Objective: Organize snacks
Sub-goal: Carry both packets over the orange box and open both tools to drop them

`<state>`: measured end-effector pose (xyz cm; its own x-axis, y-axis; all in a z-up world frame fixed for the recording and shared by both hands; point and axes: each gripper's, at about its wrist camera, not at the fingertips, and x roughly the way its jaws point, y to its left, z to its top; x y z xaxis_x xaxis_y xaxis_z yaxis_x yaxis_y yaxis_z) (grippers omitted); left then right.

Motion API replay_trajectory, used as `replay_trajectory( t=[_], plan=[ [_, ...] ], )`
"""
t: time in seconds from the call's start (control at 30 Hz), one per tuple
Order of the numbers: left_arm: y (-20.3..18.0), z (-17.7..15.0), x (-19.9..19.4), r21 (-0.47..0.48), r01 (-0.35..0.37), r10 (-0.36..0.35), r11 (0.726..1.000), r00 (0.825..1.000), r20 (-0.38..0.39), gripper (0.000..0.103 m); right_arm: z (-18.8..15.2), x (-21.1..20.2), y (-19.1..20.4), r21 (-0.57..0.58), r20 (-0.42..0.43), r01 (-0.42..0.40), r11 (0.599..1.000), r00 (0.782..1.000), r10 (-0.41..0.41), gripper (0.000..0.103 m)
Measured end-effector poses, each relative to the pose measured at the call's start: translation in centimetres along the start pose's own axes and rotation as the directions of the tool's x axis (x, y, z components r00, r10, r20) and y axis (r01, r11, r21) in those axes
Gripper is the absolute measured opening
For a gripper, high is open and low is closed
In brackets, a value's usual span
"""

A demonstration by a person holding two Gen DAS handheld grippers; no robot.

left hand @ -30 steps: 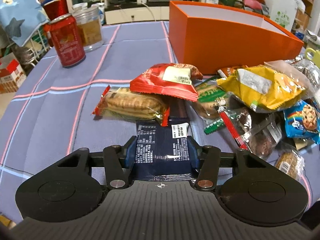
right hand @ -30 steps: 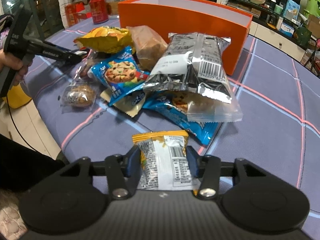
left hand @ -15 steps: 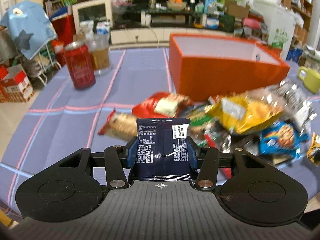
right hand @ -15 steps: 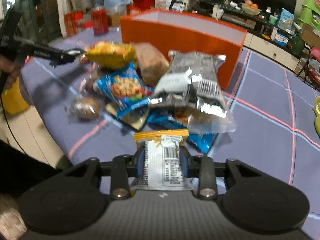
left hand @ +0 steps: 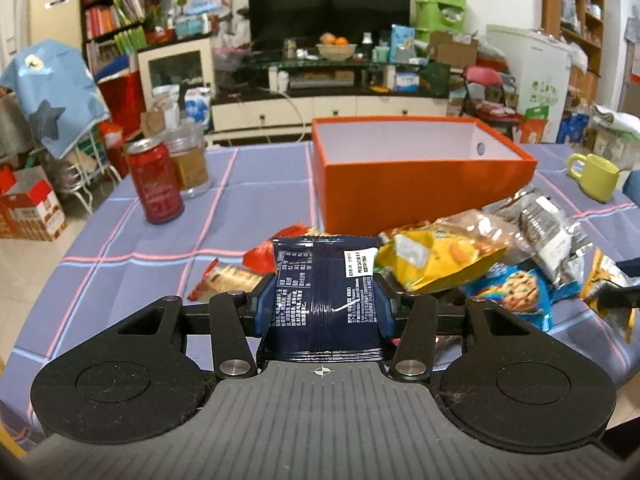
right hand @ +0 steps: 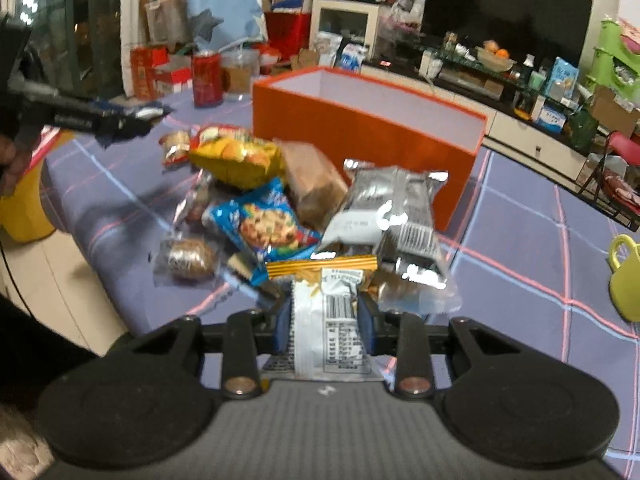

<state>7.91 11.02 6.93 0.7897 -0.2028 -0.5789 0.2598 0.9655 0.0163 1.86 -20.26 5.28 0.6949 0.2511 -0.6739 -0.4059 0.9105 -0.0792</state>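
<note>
My left gripper is clamped on a navy packet, my right gripper on a yellow-topped packet. Both look light, soft, crinkly; I'd grip mid-body. The orange box sits ahead.

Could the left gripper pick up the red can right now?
Probably not: the left gripper is already shut on a dark blue packet. The path to the red can looks open, over bare tablecloth.
</note>
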Motion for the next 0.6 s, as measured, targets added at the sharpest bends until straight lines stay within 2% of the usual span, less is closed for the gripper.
replay_trajectory(
  t=[0.2,0.33,0.47,0.6],
  plan=[
    [-0.9,2.3,-0.7,-0.041,0.067,-0.065,0.997,0.997,0.047,0.012,2.0,-2.0,-0.4,0.039,0.080,0.011,0.999,0.997,-0.015,0.033],
    [-1.7,6.6,0.3,-0.054,0.098,-0.092,0.994,0.991,0.098,0.012,5.7,-2.3,-1.4,0.047,0.146,0.022,0.999,0.989,-0.029,0.033],
    [-3.3,12.3,4.5,-0.062,0.118,-0.111,0.991,0.988,0.111,0.012,12.3,0.0,-3.4,0.075,0.198,0.033,0.997,0.979,-0.047,0.033],
    [-4.8,17.1,12.6,-0.032,0.088,-0.087,0.996,0.995,0.056,0.014,18.1,5.6,-5.8,0.099,0.201,0.097,0.990,0.973,-0.115,0.036]
  ],
)
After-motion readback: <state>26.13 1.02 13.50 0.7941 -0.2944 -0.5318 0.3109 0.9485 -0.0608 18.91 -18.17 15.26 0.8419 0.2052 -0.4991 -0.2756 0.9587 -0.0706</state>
